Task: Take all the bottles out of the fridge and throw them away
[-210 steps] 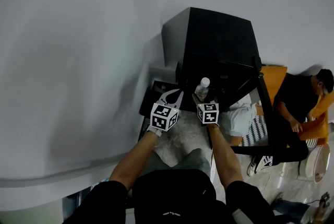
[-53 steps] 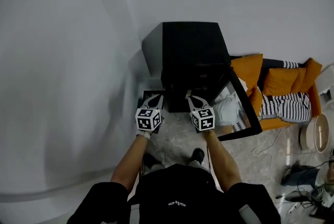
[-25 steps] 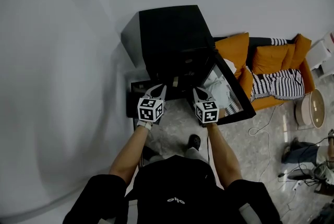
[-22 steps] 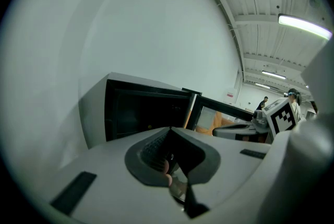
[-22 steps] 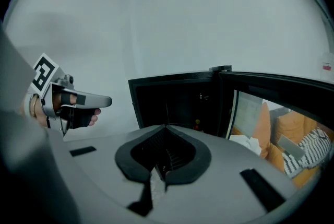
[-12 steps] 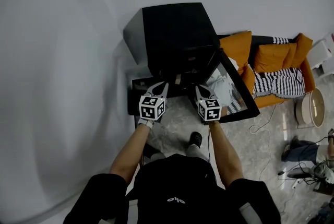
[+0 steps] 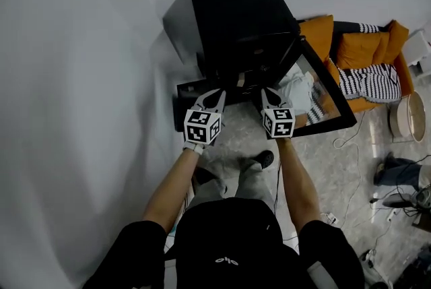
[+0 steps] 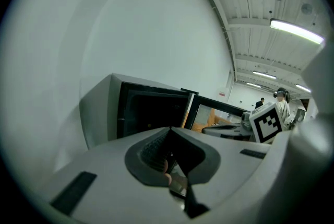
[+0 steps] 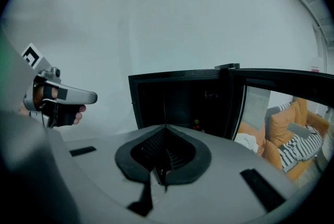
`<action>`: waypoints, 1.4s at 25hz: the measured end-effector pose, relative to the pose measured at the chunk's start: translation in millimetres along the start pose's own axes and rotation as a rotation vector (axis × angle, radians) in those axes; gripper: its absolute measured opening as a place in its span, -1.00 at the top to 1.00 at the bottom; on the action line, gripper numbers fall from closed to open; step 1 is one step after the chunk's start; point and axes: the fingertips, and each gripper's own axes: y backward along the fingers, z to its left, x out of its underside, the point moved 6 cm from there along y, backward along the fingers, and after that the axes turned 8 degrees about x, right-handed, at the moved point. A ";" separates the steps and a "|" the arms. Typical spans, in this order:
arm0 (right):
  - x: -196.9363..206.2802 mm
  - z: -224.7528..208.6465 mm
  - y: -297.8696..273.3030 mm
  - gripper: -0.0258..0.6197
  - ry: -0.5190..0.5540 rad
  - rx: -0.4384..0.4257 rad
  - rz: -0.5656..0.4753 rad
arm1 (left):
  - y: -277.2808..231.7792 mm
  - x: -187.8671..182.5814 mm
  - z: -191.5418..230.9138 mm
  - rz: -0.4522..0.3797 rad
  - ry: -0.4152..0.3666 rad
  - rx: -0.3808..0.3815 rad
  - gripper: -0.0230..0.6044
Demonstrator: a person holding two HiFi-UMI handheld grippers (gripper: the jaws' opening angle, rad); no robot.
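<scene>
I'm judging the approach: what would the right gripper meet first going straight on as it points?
The right gripper, shut and empty, points into the open fridge; it would likely enter its dark inside first. What looks like a small bottle stands just right of that line; depth is unclear.

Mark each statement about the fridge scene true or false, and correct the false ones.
1. The fridge has its door standing open. True.
2. The right tongs hold a bottle. False: they are shut with nothing between them.
3. An orange sofa stands beyond the open door. True.
4. The left tongs reach inside the fridge. False: they are out in front of it, shut and empty.
</scene>
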 end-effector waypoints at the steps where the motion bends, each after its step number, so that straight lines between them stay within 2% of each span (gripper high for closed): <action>1: 1.8 0.4 -4.3 0.90 -0.001 0.016 -0.004 | 0.7 2.8 2.3 0.003 -0.002 0.004 0.93; 6: 16.5 -6.7 -27.8 0.90 -0.010 0.090 -0.005 | 0.1 25.0 11.3 0.045 0.000 0.010 0.93; 11: 27.2 -35.9 -74.9 0.87 -0.018 0.122 -0.011 | -35.0 35.0 19.3 0.069 -0.014 0.014 0.93; 17: 66.8 -81.0 -166.8 0.29 -0.043 0.144 0.081 | -105.4 41.1 28.7 0.067 -0.002 0.028 0.93; 22: 105.0 -100.8 -225.5 0.04 -0.057 0.174 0.154 | -149.8 57.4 38.2 0.094 0.017 0.024 0.93; 29: 126.7 -108.9 -279.9 -0.01 -0.056 0.255 0.151 | -183.0 73.2 63.1 0.125 0.025 0.018 0.93; 35: 139.7 -103.6 -299.3 -0.01 -0.059 0.209 0.161 | -191.9 81.0 78.2 0.131 0.032 0.004 0.93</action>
